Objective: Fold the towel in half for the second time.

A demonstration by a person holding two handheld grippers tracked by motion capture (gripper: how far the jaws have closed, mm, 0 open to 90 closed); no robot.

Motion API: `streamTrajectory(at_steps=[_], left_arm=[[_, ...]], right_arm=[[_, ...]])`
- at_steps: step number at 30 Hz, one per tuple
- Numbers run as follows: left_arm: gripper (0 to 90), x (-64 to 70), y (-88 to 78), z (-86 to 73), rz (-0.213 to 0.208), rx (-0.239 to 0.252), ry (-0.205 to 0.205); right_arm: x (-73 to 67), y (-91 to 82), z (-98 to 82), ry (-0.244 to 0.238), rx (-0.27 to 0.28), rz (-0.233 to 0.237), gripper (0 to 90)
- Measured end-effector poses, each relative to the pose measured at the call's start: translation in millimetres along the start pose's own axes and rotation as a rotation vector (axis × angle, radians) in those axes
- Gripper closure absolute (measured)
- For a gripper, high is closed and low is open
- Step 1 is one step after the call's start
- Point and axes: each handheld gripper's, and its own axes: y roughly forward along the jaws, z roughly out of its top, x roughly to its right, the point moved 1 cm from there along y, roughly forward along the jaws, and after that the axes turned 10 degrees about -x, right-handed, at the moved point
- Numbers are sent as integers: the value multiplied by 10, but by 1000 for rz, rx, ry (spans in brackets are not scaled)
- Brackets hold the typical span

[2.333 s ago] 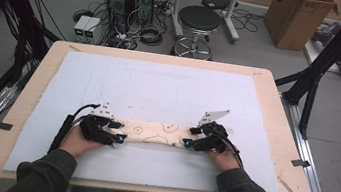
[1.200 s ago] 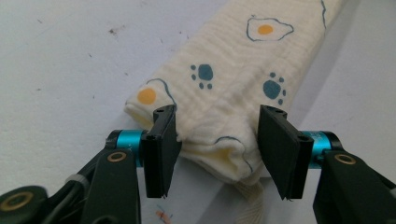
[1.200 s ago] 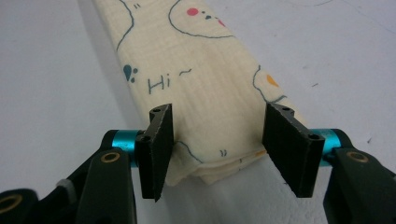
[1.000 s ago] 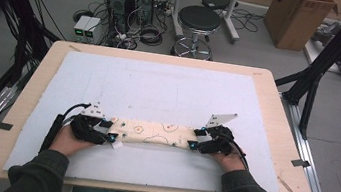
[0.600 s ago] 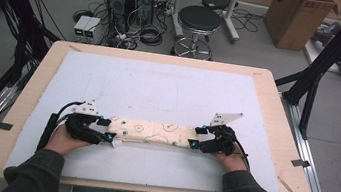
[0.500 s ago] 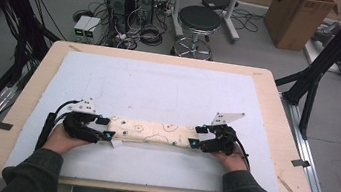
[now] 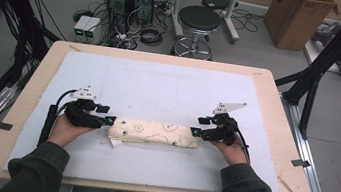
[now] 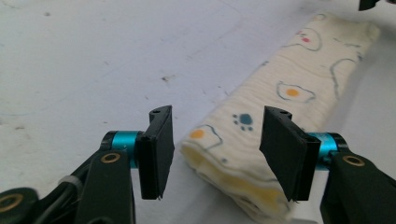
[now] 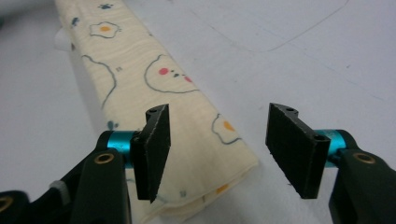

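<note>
Now the folded cloth [image 7: 153, 133] lies between the two tongs, its long axis running from the left gripper [image 8: 215, 154] to the right gripper [image 9: 217, 154]. Both stand parted, gripping nothing (jaws just narrowed a little), one cloth end between each pair.

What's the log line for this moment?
left gripper: open | right gripper: open | folded cloth: flat, between both | table

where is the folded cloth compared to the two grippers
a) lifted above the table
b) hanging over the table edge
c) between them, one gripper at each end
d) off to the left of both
c: the folded cloth lies flat, with the left gripper at one end and the right gripper at the other.
</note>
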Motion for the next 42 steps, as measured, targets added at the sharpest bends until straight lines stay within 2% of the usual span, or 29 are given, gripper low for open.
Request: streamTrajectory(at_steps=[2,6,12,19,24,28,35,39,42], left_arm=[[456,-21,52,7,17,-2,-13],[464,-73,152,-10,32,-54,-25],[490,-76,247,-38,14,-124,-25],[572,-42,303,-55,-10,-155,3],[616,-13,316,-62,-5,-157,15],[695,30,310,-77,-9,-150,33],[797,42,309,-80,-13,-145,50],[823,68,294,-69,15,-137,59],[827,79,271,-45,32,-121,64]], right_arm=[[43,36,32,13,-7,-1,442],[108,114,51,34,-47,-7,487],[149,227,27,53,-109,3,519],[136,276,-5,59,-121,3,555],[113,287,-23,55,-115,-11,603],[60,296,-26,31,-117,-25,695],[68,295,-67,53,-92,25,800],[50,278,-59,57,-89,29,812],[19,234,-30,36,-74,14,817]])
